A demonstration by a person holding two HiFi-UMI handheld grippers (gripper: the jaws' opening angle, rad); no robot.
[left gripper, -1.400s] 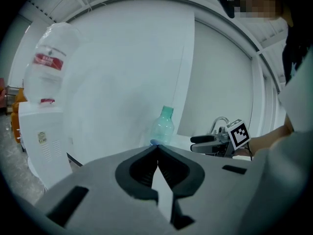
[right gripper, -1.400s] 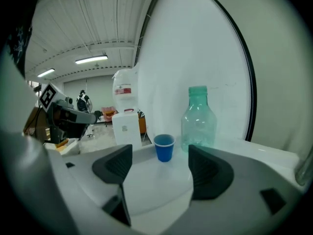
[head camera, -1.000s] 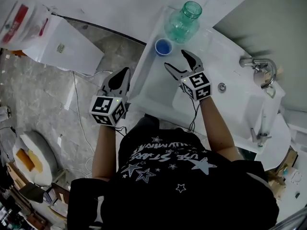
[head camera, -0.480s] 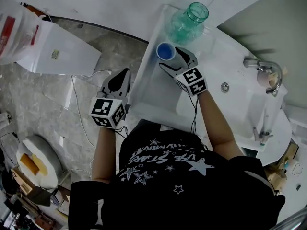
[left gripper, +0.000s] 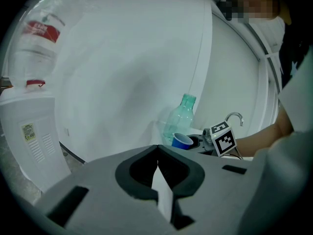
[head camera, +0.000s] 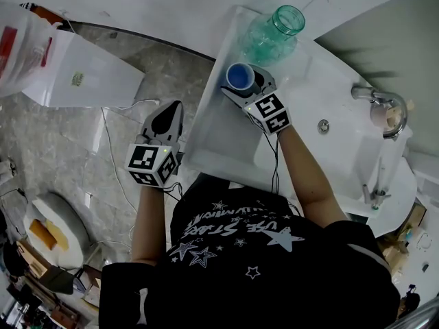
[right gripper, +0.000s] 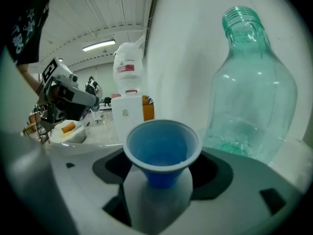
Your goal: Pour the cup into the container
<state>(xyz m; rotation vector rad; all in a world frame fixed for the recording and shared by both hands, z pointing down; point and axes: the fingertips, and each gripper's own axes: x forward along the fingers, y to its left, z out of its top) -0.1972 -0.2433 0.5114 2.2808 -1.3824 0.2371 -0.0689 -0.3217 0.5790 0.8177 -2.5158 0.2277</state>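
1. Though its jaws have just been closing, right gripper (head camera: 245,81), upper centre, has fingers spread around blue cup (head camera: 238,76), not touching.
2. Cup on white counter (head camera: 219,132) beside green bottle (head camera: 271,33).
3. Centre left, left gripper (head camera: 171,106): fingers together, empty.

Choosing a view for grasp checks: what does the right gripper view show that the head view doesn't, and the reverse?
Right gripper view only: the inside of the blue cup, standing between the right gripper's jaws. The jaws have just been closing but are not visibly pressing it. Also a ceiling light.
Head view only: the faucet, and the left gripper held off the counter's edge, above the floor.
Both: cup, green bottle, water dispenser, both grippers.
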